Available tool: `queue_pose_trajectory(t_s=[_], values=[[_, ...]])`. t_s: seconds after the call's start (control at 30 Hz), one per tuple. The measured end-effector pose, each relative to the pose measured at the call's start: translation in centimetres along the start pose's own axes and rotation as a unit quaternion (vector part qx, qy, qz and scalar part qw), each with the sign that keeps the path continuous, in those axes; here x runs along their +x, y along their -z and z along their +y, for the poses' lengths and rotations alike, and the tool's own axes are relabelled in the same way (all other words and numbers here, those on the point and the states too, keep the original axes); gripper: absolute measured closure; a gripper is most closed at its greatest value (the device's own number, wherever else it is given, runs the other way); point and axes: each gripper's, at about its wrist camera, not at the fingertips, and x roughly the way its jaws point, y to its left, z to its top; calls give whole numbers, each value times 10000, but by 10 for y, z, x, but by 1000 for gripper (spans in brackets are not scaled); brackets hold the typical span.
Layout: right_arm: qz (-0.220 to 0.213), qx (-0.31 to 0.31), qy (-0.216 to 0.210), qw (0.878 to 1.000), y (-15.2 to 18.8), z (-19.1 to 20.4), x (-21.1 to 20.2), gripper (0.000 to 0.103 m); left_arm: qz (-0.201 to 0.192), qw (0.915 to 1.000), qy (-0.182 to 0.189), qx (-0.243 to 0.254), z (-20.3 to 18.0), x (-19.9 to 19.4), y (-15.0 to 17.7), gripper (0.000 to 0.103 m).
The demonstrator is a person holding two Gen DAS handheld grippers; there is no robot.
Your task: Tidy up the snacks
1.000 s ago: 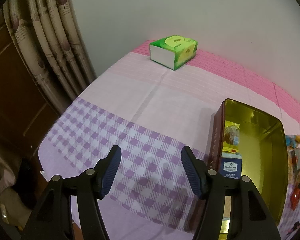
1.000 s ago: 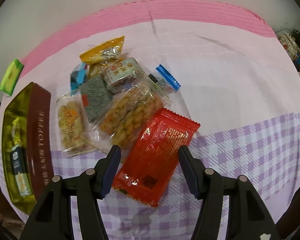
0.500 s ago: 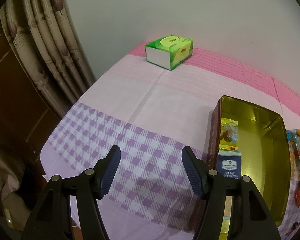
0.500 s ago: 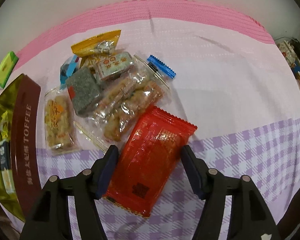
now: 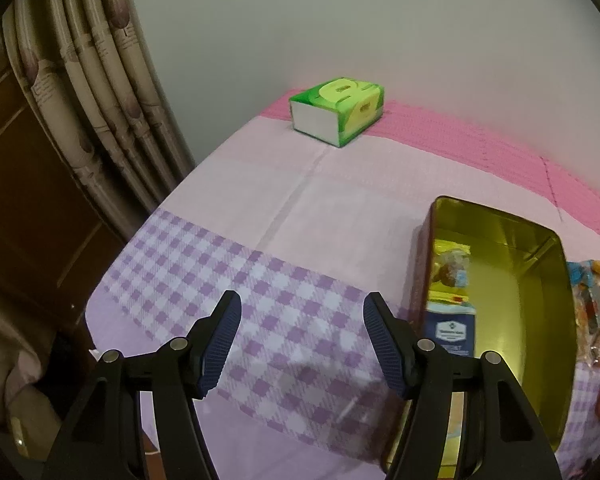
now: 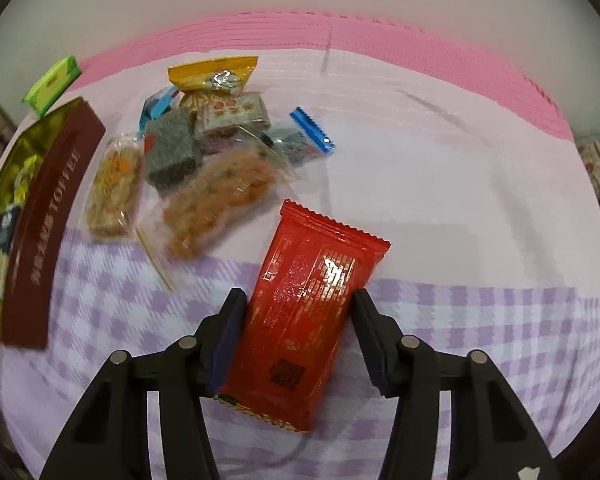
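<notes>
Hovering over bare checked cloth, the left gripper [image 5: 302, 338] is seen in the left wrist view with its jaws spread wide and nothing between them. Just to its right stands the open gold-lined rectangular toffee tin [image 5: 540, 320] with dark red outer walls, in which a navy cracker box [image 5: 452, 334] and a small wrapped sweet [image 5: 450, 270] already lie; most of its floor is bare. In the right wrist view, the right gripper [image 6: 300, 336] is shown with its jaws just closing around the flat red foil snack packet [image 6: 304, 312]; the left pad touches the packet's edge and the right pad looks at or just off the other edge, so a firm hold cannot be confirmed. A cluster of clear-wrapped biscuits and small packets [image 6: 204, 160] is left on the pink and lilac tablecloth [image 6: 440, 184] beside the tin. The sorting is judged barely begun, with most snacks still to be moved.
</notes>
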Motion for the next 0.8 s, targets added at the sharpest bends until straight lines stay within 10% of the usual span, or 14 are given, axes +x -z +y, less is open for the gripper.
queue_pose_trajectory(t_s=[0.23,0.8], values=[[-175,-684,-10,9975,14,-10,-1,52,28,9987,482,178,-27,-18,0,39],[-744,-78,-85,9972,25,-49,-12,57,431,9713,2025,1171,-163,-56,5,39]])
